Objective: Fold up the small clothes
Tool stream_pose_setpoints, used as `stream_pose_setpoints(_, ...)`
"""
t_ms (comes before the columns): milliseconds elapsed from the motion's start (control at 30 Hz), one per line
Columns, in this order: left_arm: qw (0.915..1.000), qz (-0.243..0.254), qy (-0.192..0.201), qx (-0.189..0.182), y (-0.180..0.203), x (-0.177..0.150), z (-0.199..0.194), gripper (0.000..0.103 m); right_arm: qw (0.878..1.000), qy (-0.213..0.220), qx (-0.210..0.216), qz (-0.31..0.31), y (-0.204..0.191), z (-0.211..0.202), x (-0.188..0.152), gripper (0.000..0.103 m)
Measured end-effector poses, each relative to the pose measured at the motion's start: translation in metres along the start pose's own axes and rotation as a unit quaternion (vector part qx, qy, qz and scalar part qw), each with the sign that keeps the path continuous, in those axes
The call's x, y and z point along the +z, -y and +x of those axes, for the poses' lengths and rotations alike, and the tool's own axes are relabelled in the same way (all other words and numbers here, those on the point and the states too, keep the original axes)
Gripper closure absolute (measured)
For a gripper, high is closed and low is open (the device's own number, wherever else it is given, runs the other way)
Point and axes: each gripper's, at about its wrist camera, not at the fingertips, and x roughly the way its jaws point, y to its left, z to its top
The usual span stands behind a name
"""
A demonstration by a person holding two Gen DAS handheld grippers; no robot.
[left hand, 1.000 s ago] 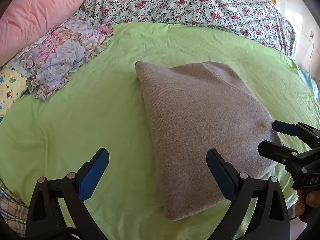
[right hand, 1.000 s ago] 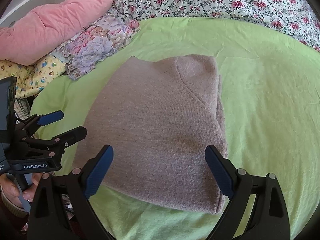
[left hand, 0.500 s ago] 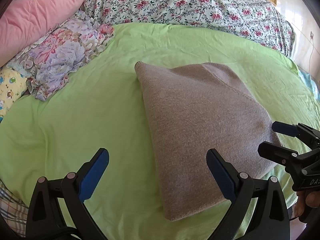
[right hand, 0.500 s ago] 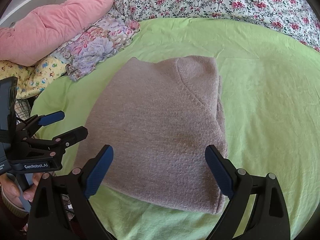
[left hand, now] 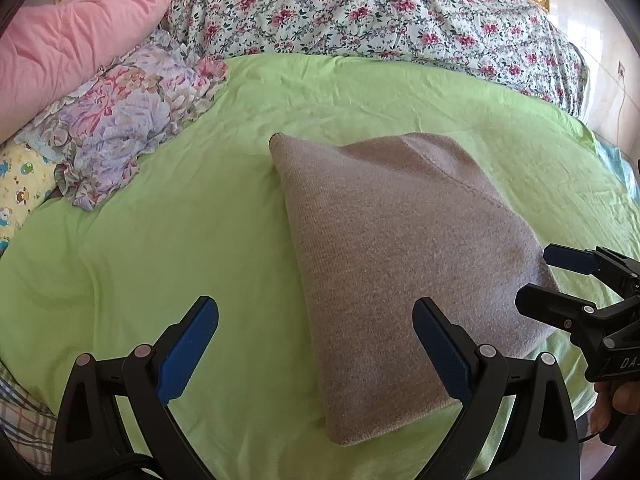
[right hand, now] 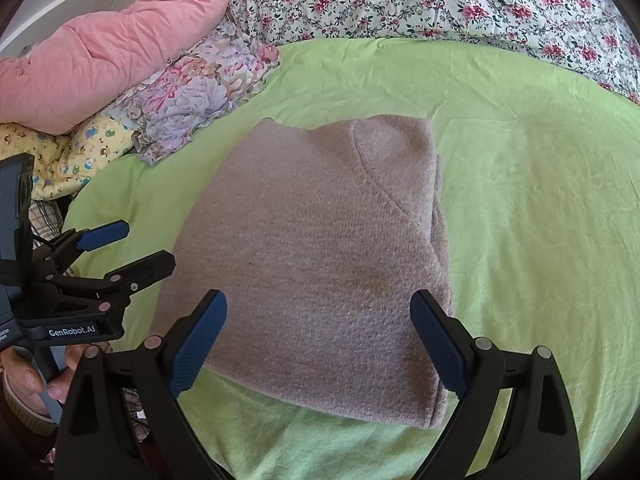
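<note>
Folded grey knit (right hand: 320,256) lies ahead, long axis near-far; right gripper (right hand: 318,340) nearer, left gripper (left hand: 316,344) beside left edge; both jaws open, empty.

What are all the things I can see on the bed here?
Knit garment: one, grey-brown, folded, middle of green sheet.
Green sheet: one, covers the bed.
Flowered bedding: one, white with pink flowers, far side.
Pink quilt: one, far left.
Ruffled floral cloth: one, purple-pink, left of garment.
Cartoon-print cloth: one, yellow, left edge.
Left gripper: black, blue fingers, open.
Right gripper: same, open, above the garment's near edge.
</note>
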Motion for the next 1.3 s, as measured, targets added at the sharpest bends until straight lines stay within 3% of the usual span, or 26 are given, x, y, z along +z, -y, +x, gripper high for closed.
stream_pose_setpoints(1300, 0.9999, -0.010, -0.007, -0.003, -0.007, 0.013, 0.008, 0.005, 1.000, 0.010, -0.005, 0.011, 0.011, -0.003, 0.010, 0.010)
